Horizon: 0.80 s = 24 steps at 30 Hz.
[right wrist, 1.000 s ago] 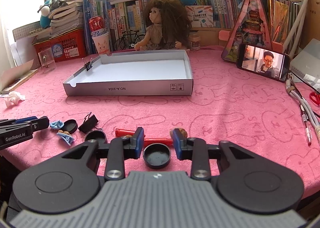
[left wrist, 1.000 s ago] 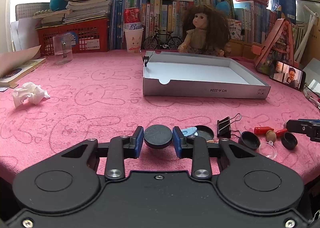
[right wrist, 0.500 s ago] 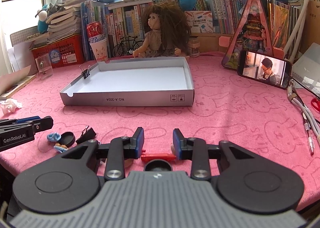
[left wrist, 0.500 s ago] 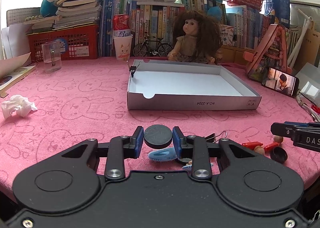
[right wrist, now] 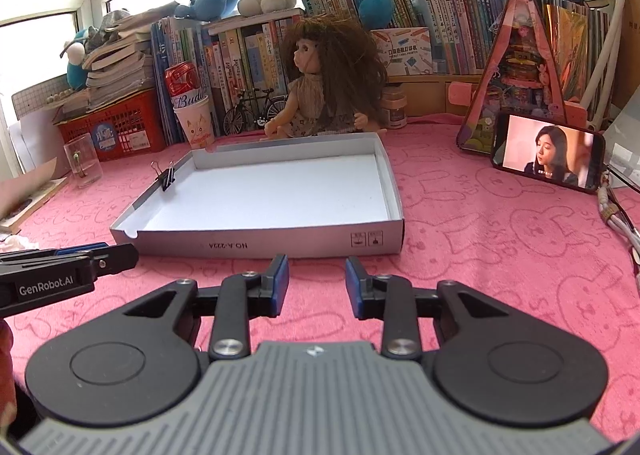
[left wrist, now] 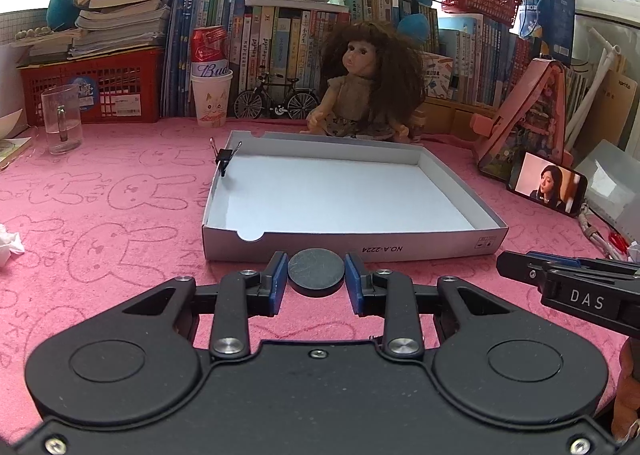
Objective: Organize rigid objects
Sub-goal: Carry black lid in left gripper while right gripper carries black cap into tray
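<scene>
Your left tool (left wrist: 316, 274) grips a round black lid (left wrist: 316, 272) just before the white box (left wrist: 352, 249) — your right tool (right wrist: 317, 281) gapes, holding nothing.

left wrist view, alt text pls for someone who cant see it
The left tongs grip a dark round lid just short of a shallow white cardboard tray on a pink cloth. A black binder clip sits on the tray's left wall; the right tongs enter from the right.
</scene>
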Each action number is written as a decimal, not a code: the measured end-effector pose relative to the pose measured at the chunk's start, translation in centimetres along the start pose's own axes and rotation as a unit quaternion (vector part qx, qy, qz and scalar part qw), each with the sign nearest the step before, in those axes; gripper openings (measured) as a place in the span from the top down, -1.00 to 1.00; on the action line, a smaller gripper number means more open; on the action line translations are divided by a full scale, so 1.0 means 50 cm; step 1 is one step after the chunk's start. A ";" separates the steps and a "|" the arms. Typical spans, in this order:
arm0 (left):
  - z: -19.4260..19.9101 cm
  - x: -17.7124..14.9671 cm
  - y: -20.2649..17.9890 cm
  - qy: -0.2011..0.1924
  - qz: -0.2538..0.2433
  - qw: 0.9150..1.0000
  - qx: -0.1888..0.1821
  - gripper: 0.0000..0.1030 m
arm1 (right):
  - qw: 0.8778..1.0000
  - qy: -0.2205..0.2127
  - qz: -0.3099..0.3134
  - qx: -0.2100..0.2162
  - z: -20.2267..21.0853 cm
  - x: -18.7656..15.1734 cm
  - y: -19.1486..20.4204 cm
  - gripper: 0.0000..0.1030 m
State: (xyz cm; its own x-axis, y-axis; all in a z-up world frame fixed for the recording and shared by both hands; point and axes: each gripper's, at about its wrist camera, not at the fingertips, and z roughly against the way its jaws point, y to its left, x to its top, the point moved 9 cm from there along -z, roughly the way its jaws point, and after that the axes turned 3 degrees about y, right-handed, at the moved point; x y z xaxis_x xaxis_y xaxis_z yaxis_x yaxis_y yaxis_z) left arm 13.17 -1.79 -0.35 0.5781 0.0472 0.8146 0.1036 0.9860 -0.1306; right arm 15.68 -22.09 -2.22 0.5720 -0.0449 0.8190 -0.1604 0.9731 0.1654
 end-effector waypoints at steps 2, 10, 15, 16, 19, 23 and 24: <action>-0.014 0.012 -0.004 0.003 0.002 1.000 -0.004 0.43 | 1.000 0.001 -0.002 0.004 -0.010 0.009 0.000 0.31; -0.070 0.057 -0.013 0.021 0.003 1.000 -0.017 0.43 | 1.000 0.003 -0.009 0.014 -0.053 0.050 -0.005 0.38; -0.119 0.093 -0.005 0.044 0.019 0.998 -0.030 0.43 | 0.999 0.016 -0.022 0.021 -0.088 0.078 -0.017 0.45; -0.127 0.098 -0.003 0.047 0.021 0.998 -0.031 0.43 | 0.999 0.017 -0.023 0.021 -0.092 0.082 -0.019 0.47; -0.141 0.107 0.002 0.052 0.023 0.998 -0.029 0.43 | 0.999 0.020 -0.023 0.015 -0.103 0.089 -0.026 0.48; -0.135 0.103 0.004 0.048 0.026 0.998 -0.034 0.43 | 0.999 0.018 -0.026 0.018 -0.093 0.081 -0.034 0.48; -0.130 0.099 0.003 0.047 0.026 0.998 -0.034 0.43 | 0.999 0.018 -0.022 0.018 -0.087 0.077 -0.035 0.48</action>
State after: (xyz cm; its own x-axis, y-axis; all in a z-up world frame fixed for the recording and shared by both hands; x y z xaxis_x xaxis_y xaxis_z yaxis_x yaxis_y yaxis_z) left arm 21.28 -2.43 -0.01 0.6564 0.0789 0.7503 0.1248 0.9694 -0.2112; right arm 21.67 -22.97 -1.76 0.6077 -0.0780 0.7903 -0.1629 0.9618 0.2202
